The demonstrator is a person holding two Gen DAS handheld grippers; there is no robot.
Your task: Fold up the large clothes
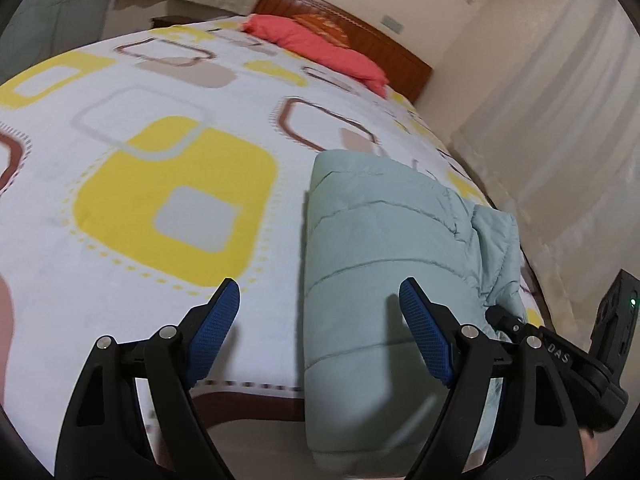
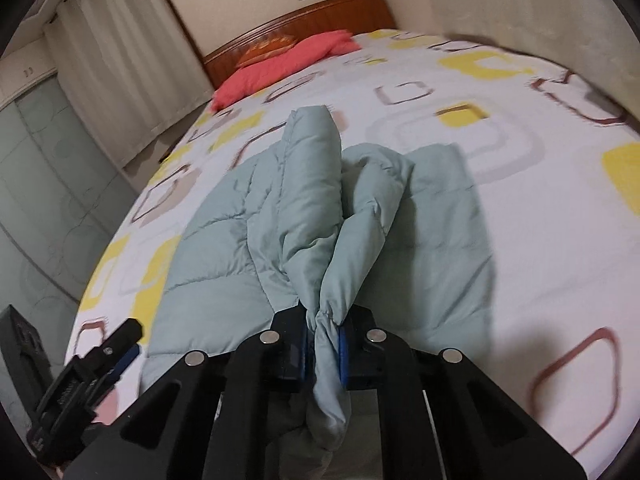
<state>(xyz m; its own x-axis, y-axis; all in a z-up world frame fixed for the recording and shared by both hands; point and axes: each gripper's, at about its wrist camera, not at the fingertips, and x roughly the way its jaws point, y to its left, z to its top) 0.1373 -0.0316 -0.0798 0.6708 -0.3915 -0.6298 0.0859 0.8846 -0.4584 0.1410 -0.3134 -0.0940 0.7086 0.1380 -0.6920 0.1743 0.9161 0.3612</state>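
A pale green quilted puffer jacket (image 1: 372, 232) lies partly folded on the bed near its foot edge; it also shows in the right wrist view (image 2: 224, 248). My left gripper (image 1: 320, 308) is open and empty, hovering over the jacket's left edge, with its right finger (image 1: 428, 336) above the fabric. My right gripper (image 2: 323, 336) is shut on a bunched sleeve cuff (image 2: 332, 304) of the jacket and holds it lifted above the rest. The right gripper's body shows at the right edge of the left wrist view (image 1: 576, 360).
The bed (image 1: 140, 200) has a white sheet with yellow and brown squares. A coral pillow (image 1: 316, 50) lies by the wooden headboard (image 2: 320, 20). Curtains (image 1: 560, 128) hang along one side. A glass-front wardrobe (image 2: 44, 184) stands beyond the bed's edge.
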